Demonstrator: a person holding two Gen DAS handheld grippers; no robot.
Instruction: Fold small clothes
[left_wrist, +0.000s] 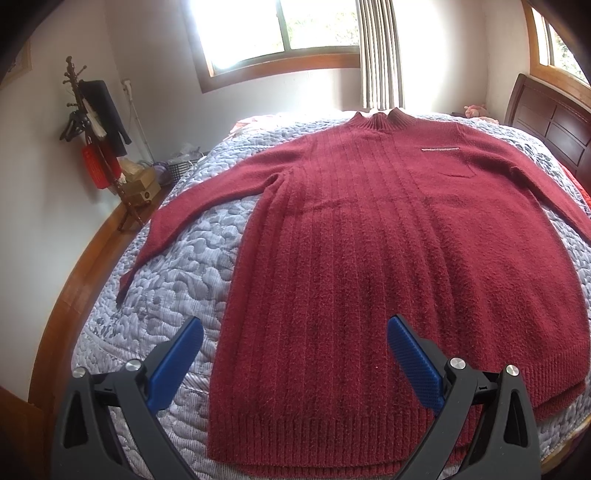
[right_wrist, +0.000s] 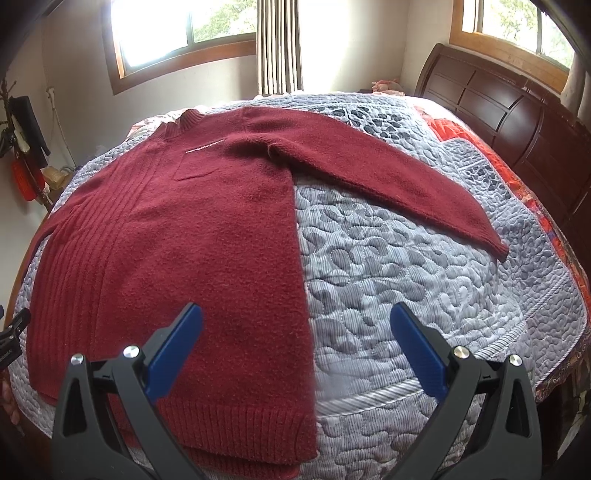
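A dark red knit sweater (left_wrist: 369, 240) lies flat and face up on the quilted bed, collar far, ribbed hem near, both sleeves spread out. My left gripper (left_wrist: 295, 332) hovers open above the hem's left part, its blue pads (left_wrist: 177, 362) wide apart and holding nothing. In the right wrist view the sweater (right_wrist: 177, 240) fills the left half, and its right sleeve (right_wrist: 388, 173) stretches out toward the headboard side. My right gripper (right_wrist: 295, 328) hangs open over the sweater's lower right edge and the bare quilt, with nothing between its fingers.
The grey-blue quilt (right_wrist: 406, 266) covers the bed. A dark wooden headboard (right_wrist: 498, 107) stands at the right. A coat stand (left_wrist: 96, 140) with hanging clothes and some boxes sits by the left wall. Windows (left_wrist: 277, 29) are behind the bed. The bed's wooden edge (left_wrist: 74, 280) curves along the left.
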